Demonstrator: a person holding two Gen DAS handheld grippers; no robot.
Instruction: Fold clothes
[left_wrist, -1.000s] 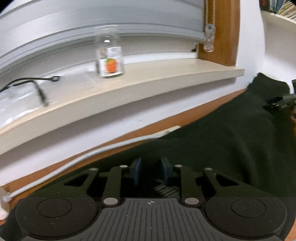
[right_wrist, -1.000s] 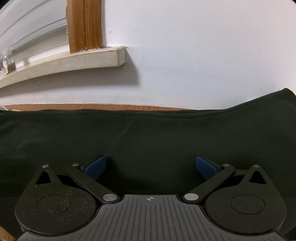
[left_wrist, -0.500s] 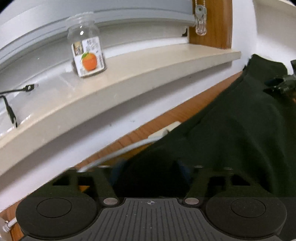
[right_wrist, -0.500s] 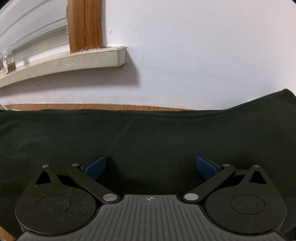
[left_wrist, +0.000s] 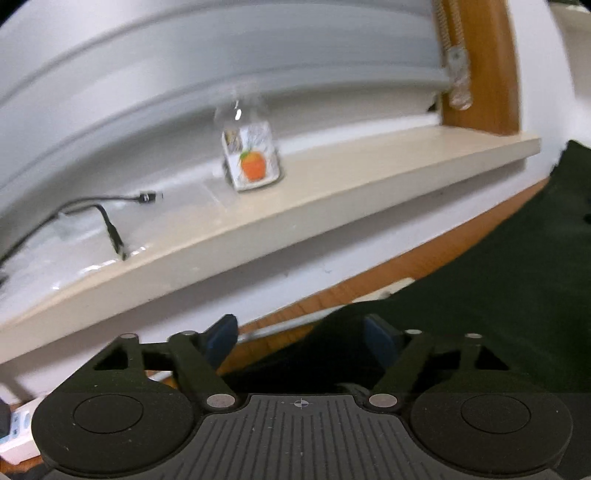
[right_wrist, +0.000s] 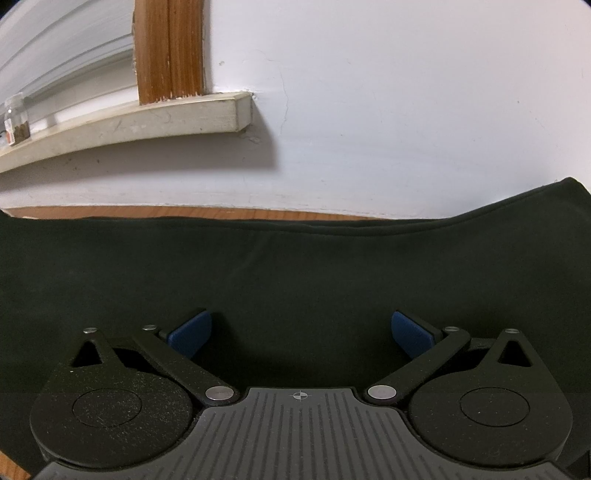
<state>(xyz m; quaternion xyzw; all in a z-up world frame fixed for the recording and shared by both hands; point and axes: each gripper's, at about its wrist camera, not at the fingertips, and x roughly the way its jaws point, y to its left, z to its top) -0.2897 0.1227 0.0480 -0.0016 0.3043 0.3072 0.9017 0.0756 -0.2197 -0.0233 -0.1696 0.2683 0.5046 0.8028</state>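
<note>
Dark garment (left_wrist: 498, 295) filled the lower right of my left wrist view, below the windowsill (left_wrist: 332, 192) bearing a jar (left_wrist: 251, 158). My left gripper (left_wrist: 301, 338) was opening, cloth edge between its pads but unpinched. In my right view, the right gripper (right_wrist: 301, 330) stood released over the cloth (right_wrist: 295, 266).

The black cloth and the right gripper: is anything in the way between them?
Nothing visible is. The right gripper is open, right over the black cloth, with only bare cloth between its blue pads. The jar sits far off on the window ledge.
</note>
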